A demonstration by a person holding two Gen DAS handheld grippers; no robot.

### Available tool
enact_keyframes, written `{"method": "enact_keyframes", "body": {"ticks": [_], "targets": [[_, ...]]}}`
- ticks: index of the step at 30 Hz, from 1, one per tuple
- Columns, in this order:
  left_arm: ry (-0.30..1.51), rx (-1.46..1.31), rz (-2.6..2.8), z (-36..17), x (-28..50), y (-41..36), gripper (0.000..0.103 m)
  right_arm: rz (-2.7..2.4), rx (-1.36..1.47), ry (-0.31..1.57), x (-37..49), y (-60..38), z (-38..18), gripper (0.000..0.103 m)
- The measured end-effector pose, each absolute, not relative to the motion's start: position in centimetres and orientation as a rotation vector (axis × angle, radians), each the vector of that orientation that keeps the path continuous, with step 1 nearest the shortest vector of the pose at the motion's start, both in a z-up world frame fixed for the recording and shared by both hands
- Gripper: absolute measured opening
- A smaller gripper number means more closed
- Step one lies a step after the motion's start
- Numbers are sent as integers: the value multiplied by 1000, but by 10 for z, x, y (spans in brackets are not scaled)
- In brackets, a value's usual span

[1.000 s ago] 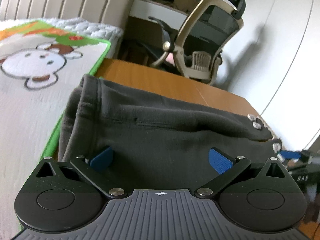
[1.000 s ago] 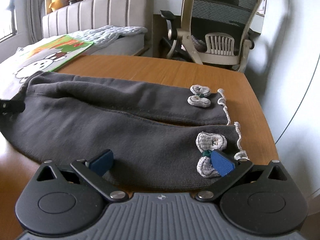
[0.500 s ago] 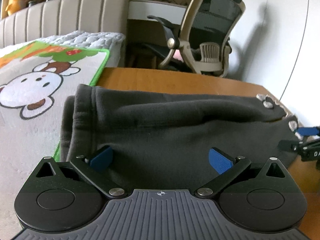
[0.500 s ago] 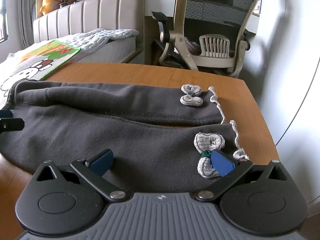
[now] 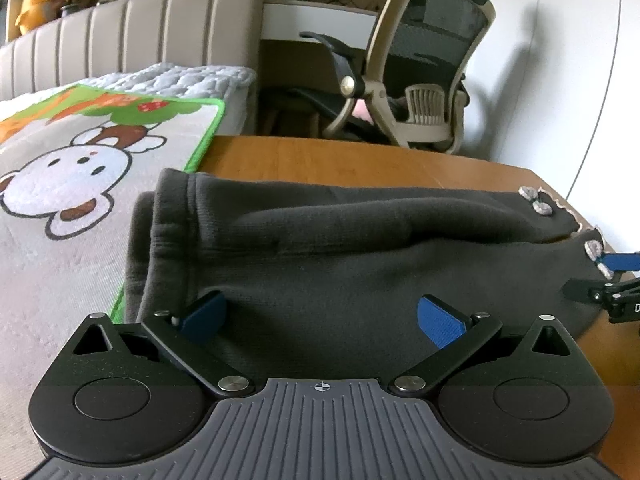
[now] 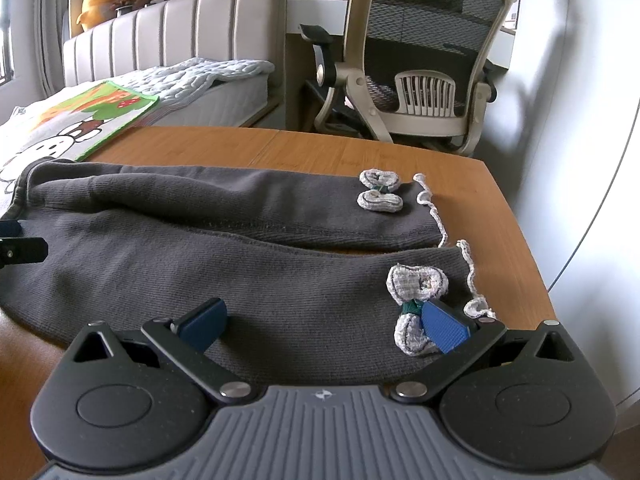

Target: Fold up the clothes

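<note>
A pair of dark grey knit trousers [image 5: 340, 248] lies flat on the wooden table [image 5: 320, 160], waistband at the left, two legs side by side with white bows and lace trim at the cuffs [image 6: 416, 280]. My left gripper [image 5: 322, 316] is open over the waistband end, blue pads apart. My right gripper [image 6: 324, 320] is open over the near leg's cuff, its right pad beside the near bow. Each gripper shows at the edge of the other's view: the right one in the left wrist view [image 5: 616, 280], the left one in the right wrist view [image 6: 16, 240].
A cartoon-print mat [image 5: 72, 184] lies left of the trousers, reaching under the waistband. A beige mesh office chair [image 6: 420, 64] stands behind the table. A bed with a padded headboard [image 6: 180, 32] is at the back left. The table's right edge [image 6: 532, 264] runs close to the cuffs.
Both grippers stay open over the trousers. The left wrist view has levelled and lifted, showing more of the bed and chair. The right wrist view has crept forward slightly.
</note>
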State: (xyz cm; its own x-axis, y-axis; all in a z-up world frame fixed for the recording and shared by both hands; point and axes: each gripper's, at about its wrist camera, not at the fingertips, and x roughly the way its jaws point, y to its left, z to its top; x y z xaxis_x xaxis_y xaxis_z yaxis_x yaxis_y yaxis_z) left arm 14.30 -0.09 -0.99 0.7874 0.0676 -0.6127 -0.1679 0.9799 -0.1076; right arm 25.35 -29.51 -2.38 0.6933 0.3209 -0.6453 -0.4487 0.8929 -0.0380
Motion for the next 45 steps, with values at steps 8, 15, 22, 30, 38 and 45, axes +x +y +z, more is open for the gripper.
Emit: {"method": "enact_keyframes", "body": {"ticks": [8,15,22,30,38,45], "targets": [[648,-167,134,-10,143,0,103,415,-207,675,251,-294,-24,103],[650,-165,135,-10,143,1,103,413,-208,676,251,-293,-23,103],[644,-175,136,-10,141,1,103,408,-211,674,250,-293,-24,103],[622,-216,132,-10,138,7,103,403,-214,671,249,-292,-24,103],[600,-209,204,-9,131,3,103,368,-224,640,244,-292,-22,103],[582,-203,255,-7,123,-1,103,272,-178,528,223,-304,-16,103]]}}
